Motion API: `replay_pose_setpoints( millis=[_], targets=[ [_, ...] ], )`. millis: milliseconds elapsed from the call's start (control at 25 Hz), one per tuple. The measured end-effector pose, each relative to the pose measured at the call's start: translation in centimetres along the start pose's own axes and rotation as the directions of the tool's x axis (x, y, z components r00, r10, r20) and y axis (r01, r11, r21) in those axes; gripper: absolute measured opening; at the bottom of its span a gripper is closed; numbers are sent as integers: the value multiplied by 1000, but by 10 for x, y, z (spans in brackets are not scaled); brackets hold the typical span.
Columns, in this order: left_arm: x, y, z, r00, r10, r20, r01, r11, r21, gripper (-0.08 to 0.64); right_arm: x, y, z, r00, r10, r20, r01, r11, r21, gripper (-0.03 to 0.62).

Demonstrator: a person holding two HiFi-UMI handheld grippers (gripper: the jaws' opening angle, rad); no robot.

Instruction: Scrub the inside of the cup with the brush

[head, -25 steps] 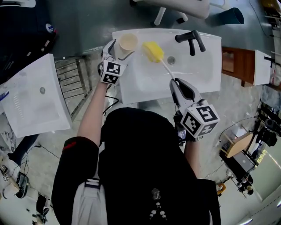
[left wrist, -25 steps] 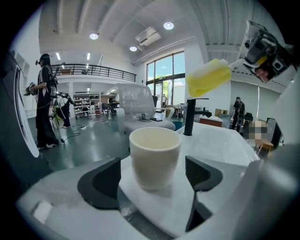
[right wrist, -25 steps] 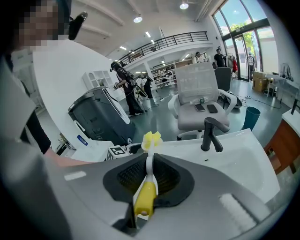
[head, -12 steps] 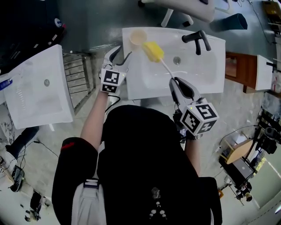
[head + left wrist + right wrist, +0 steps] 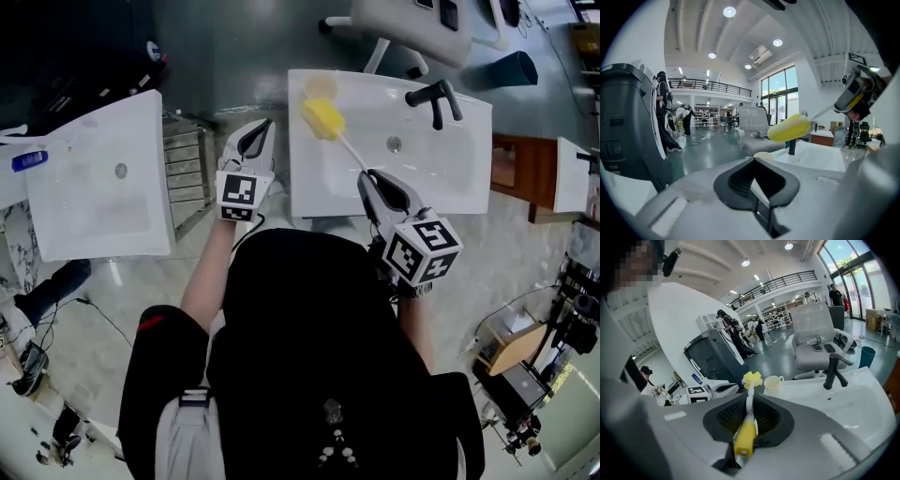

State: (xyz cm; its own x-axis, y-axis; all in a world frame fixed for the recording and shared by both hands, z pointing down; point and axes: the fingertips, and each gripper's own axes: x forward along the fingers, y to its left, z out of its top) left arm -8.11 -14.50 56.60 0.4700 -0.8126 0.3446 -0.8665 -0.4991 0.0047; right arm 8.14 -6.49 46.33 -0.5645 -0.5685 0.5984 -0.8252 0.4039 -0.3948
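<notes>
A pale cup (image 5: 321, 86) stands upright on the back left corner of the white sink (image 5: 441, 178). My left gripper (image 5: 260, 128) is left of the sink, apart from the cup, shut and empty. In the left gripper view its jaws (image 5: 754, 161) are closed, with the cup's rim (image 5: 764, 155) just beyond. My right gripper (image 5: 367, 176) is shut on the brush's white handle. The yellow sponge head (image 5: 322, 118) hangs over the basin's left part, close in front of the cup. The right gripper view shows handle (image 5: 749, 411), head (image 5: 751, 379) and cup (image 5: 773, 383).
A black faucet (image 5: 433, 98) stands at the sink's back right. A second white basin (image 5: 94, 187) lies at the left, with a metal rack (image 5: 187, 169) between. An office chair (image 5: 412, 23) is behind the sink, a wooden cabinet (image 5: 516, 173) to its right.
My left gripper let go of the cup, leaving it on the sink's corner, drew back to the left and shut. The right gripper still holds the brush.
</notes>
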Motion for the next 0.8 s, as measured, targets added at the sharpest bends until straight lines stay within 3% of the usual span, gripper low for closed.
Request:
replay_pose_setpoints(
  millis=[120,360,800],
  targets=[
    [-16,12,14,1000,25,15,-25,1000,-17,2,8,10,4,1000,6,12,-6,1000,-12,41],
    [-38,21,56,999,44,22,-43,998,-52,2,13,12,25,989,-80,122,82,996,-18,41],
    [-51,-2,119,993,-32,111,30,999,20,2,-8,19,84,934,-143,327,176,982,-71,41]
  ],
)
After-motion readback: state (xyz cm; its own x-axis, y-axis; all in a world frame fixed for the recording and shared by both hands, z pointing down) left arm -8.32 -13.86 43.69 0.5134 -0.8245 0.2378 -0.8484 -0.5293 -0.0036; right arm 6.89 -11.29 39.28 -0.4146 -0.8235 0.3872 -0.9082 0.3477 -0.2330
